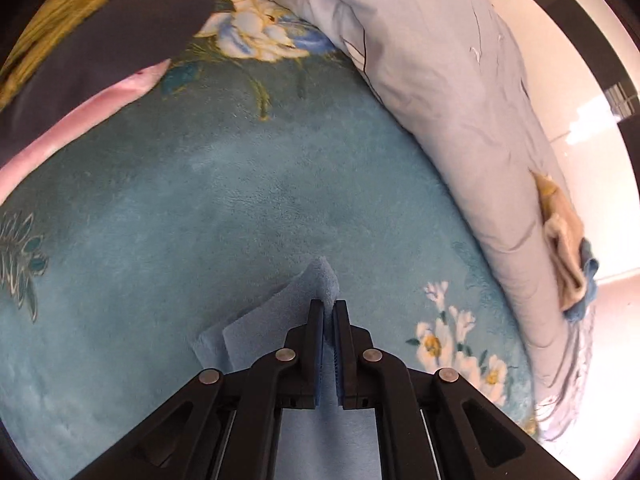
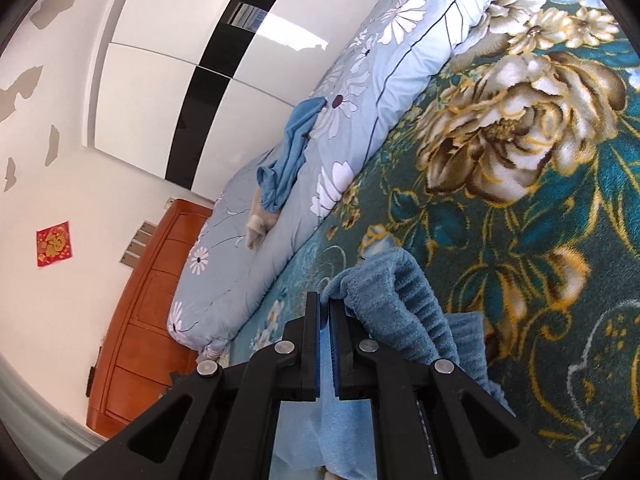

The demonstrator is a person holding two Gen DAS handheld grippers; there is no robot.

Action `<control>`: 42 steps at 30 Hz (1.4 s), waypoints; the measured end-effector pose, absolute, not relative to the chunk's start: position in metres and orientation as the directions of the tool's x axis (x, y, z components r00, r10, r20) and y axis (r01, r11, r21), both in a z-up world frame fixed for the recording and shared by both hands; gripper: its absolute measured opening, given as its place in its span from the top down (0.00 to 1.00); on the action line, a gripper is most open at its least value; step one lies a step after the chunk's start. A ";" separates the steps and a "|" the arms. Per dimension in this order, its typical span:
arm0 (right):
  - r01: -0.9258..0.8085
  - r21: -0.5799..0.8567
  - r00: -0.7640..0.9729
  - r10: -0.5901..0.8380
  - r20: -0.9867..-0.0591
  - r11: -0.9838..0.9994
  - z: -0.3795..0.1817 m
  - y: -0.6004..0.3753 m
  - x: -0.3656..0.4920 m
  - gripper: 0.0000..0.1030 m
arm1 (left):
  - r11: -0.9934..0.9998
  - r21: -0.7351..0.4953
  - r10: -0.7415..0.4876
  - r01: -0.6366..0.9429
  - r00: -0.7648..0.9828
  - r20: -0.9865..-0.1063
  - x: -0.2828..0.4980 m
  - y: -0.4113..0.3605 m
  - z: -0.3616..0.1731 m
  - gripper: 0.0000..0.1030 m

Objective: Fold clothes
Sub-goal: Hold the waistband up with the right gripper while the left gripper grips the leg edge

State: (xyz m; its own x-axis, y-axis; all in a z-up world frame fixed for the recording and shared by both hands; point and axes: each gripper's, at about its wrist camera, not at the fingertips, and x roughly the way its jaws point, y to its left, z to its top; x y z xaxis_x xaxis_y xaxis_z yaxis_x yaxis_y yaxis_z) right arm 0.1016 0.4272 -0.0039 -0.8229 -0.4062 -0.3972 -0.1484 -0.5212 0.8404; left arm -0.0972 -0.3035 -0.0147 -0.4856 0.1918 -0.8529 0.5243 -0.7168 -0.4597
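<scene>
Broadly, a bed fills both views, spread with a teal floral blanket [image 1: 192, 216] that lies under and ahead of both grippers. Beyond it, to the right of the left gripper and to the left of the right one, a long rolled pale-blue duvet [image 1: 452, 92] with daisy print runs along the bed's far edge. Past the duvet stands a white wardrobe [image 2: 160, 92] with a black stripe, and lower, left of the right gripper, a wooden headboard [image 2: 148, 304]. A dark pillow [image 1: 104, 44] with a pink edge sits far ahead-left of the left gripper. On the duvet lie a crumpled blue garment [image 2: 288, 152] and a beige cloth [image 1: 560, 240], touching each other, well apart from both grippers.

Left gripper [image 1: 329, 308]: jaws nearly together, clamped on a corner of the blue towel [image 1: 280, 312]; the corner pokes up just past the tips, the rest falls away below and to the left.

Right gripper [image 2: 325, 304]: jaws closed, pinching the same towel's ribbed edge, which bunches over the right finger and drapes down beneath.
</scene>
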 end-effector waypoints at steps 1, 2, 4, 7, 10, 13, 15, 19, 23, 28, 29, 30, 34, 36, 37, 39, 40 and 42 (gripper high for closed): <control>-0.158 0.835 -0.819 -0.403 -0.409 -0.527 -0.007 0.428 0.100 0.95 | -0.722 -0.478 0.209 0.501 -0.500 -0.840 -0.097 -0.304 -0.015 0.94; -0.170 0.830 -0.814 -0.399 -0.422 -0.531 -0.010 0.428 0.099 0.95 | -0.726 -0.495 0.227 0.476 -0.514 -0.827 -0.096 -0.304 -0.016 0.94; -0.189 0.827 -0.808 -0.394 -0.437 -0.529 -0.018 0.428 0.099 0.95 | -0.736 -0.512 0.239 0.443 -0.538 -0.808 -0.086 -0.309 -0.012 0.89; -0.205 0.816 -0.805 -0.382 -0.454 -0.540 -0.022 0.426 0.098 0.95 | -0.742 -0.501 0.197 0.445 -0.569 -0.798 -0.061 -0.325 -0.004 0.67; -0.213 0.801 -0.799 -0.371 -0.472 -0.560 -0.018 0.424 0.096 0.95 | -0.731 -0.493 0.164 0.473 -0.579 -0.799 -0.043 -0.341 -0.008 0.56; -0.219 0.785 -0.793 -0.363 -0.490 -0.580 -0.009 0.422 0.098 0.95 | -0.699 -0.515 0.201 0.496 -0.555 -0.807 -0.036 -0.350 -0.022 0.55; -0.196 0.783 -0.798 -0.368 -0.477 -0.590 0.001 0.419 0.107 0.70 | -0.684 -0.538 0.247 0.492 -0.538 -0.806 -0.033 -0.345 -0.032 0.55; -0.159 0.749 -0.805 -0.354 -0.476 -0.644 0.025 0.414 0.138 0.57 | -0.671 -0.565 0.291 0.480 -0.530 -0.796 -0.034 -0.333 -0.047 0.54; -0.223 0.709 -0.785 -0.308 -0.538 -0.669 0.019 0.418 0.175 0.54 | -0.639 -0.595 0.288 0.487 -0.565 -0.773 -0.036 -0.332 -0.052 0.56; -0.287 0.790 -0.755 -0.380 -0.534 -0.541 -0.020 0.425 0.193 0.51 | -0.615 -0.611 0.271 0.498 -0.595 -0.757 -0.037 -0.332 -0.056 0.89; -0.296 0.805 -0.750 -0.396 -0.529 -0.514 -0.026 0.424 0.193 0.51 | -0.612 -0.612 0.267 0.501 -0.598 -0.756 -0.035 -0.332 -0.055 0.90; -0.313 0.808 -0.743 -0.401 -0.536 -0.499 -0.029 0.422 0.195 0.51 | -0.608 -0.616 0.264 0.501 -0.604 -0.752 -0.034 -0.332 -0.053 0.90; -0.307 0.833 -0.739 -0.435 -0.514 -0.461 -0.034 0.413 0.202 0.51 | -0.620 -0.628 0.264 0.471 -0.629 -0.731 -0.031 -0.328 -0.042 0.90; -0.325 0.847 -0.751 -0.430 -0.501 -0.420 -0.041 0.413 0.198 0.47 | -0.625 -0.626 0.261 0.466 -0.631 -0.731 -0.031 -0.327 -0.038 0.90; -0.325 0.856 -0.761 -0.425 -0.490 -0.402 -0.044 0.413 0.194 0.47 | -0.626 -0.624 0.259 0.468 -0.630 -0.732 -0.031 -0.327 -0.036 0.90; -0.321 0.868 -0.786 -0.406 -0.467 -0.378 -0.046 0.413 0.184 0.47 | -0.625 -0.629 0.259 0.463 -0.637 -0.726 -0.031 -0.325 -0.033 0.90; -0.328 0.867 -0.801 -0.377 -0.466 -0.375 -0.046 0.414 0.180 0.47 | -0.626 -0.631 0.259 0.459 -0.641 -0.723 -0.031 -0.325 -0.031 0.90; -0.330 0.866 -0.819 -0.342 -0.461 -0.377 -0.045 0.413 0.172 0.48 | -0.627 -0.634 0.258 0.453 -0.647 -0.718 -0.030 -0.326 -0.027 0.90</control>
